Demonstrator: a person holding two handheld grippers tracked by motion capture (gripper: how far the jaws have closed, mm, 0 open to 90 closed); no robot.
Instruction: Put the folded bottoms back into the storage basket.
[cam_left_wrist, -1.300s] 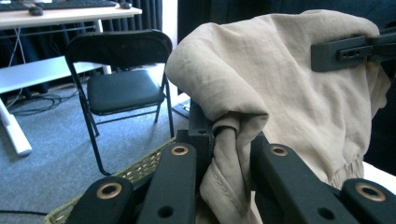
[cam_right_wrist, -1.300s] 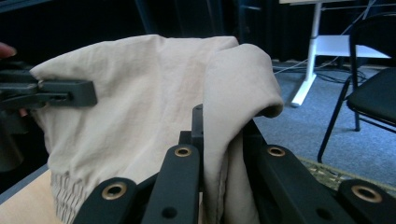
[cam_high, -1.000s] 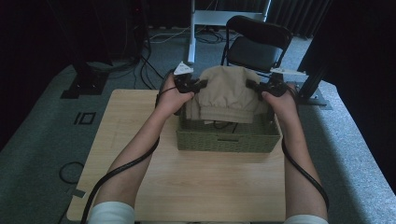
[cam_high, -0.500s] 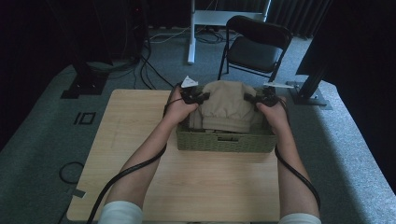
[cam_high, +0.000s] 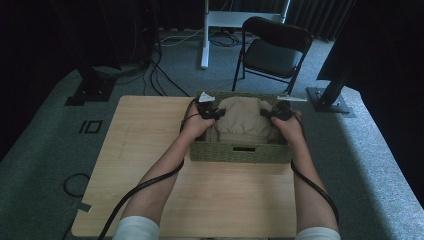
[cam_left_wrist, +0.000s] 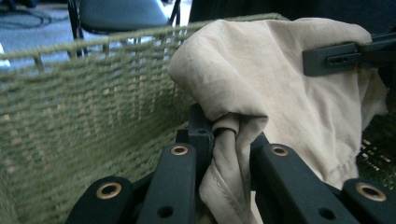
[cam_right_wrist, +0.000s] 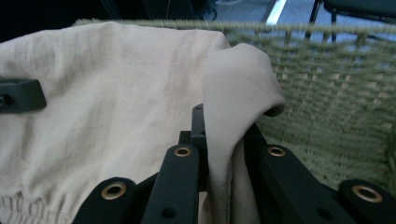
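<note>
A beige cloth (cam_high: 241, 120) hangs between my two grippers inside a green woven basket (cam_high: 240, 152) on the wooden table (cam_high: 145, 135). My left gripper (cam_high: 214, 113) is shut on the cloth's left edge, and in the left gripper view the fabric (cam_left_wrist: 261, 79) bunches between the jaws (cam_left_wrist: 229, 135) close to the basket wall (cam_left_wrist: 93, 107). My right gripper (cam_high: 267, 114) is shut on the right edge. The right gripper view shows a fold of cloth (cam_right_wrist: 116, 102) pinched at the jaws (cam_right_wrist: 224, 126), with the basket wall (cam_right_wrist: 336, 93) behind.
A black folding chair (cam_high: 272, 47) stands on the floor beyond the table. Black stand bases (cam_high: 90, 90) and cables (cam_high: 160, 75) lie at the back left, and another base (cam_high: 330, 100) at the right. Bare tabletop lies left of and in front of the basket.
Both hands have come down with the cloth, from above the basket's rim into the basket. The cloth now sits lower, between the basket walls. Both grips are unchanged.
</note>
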